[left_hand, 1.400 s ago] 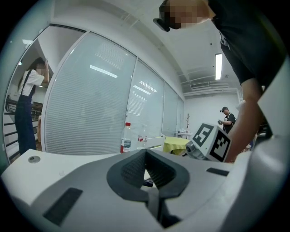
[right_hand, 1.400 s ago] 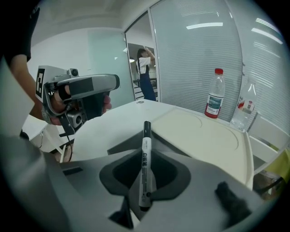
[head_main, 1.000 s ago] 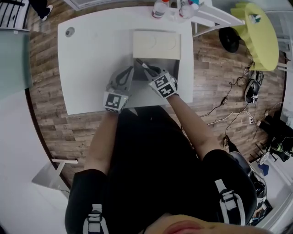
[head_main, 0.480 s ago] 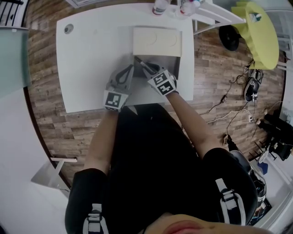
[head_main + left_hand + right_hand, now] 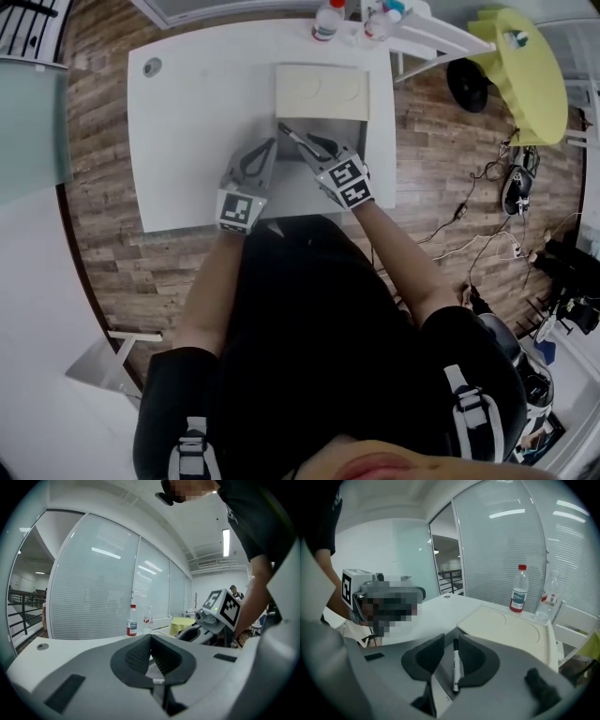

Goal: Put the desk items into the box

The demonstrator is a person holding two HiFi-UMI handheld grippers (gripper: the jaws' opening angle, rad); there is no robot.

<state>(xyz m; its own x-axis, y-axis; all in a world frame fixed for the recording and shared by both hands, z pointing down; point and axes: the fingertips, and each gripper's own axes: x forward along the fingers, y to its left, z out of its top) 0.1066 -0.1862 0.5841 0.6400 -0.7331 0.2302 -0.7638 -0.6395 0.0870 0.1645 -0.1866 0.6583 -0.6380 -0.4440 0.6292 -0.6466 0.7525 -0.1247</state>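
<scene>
A white desk (image 5: 187,112) — a cream tray (image 5: 322,91) lies flat near its far edge, a bottle (image 5: 328,19) upright behind.

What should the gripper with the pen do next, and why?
Probably lower the right gripper a little and open its jaws. It holds the pen and seems to be over the open grey box, whose lid lies flipped back, so the pen should drop inside.
</scene>
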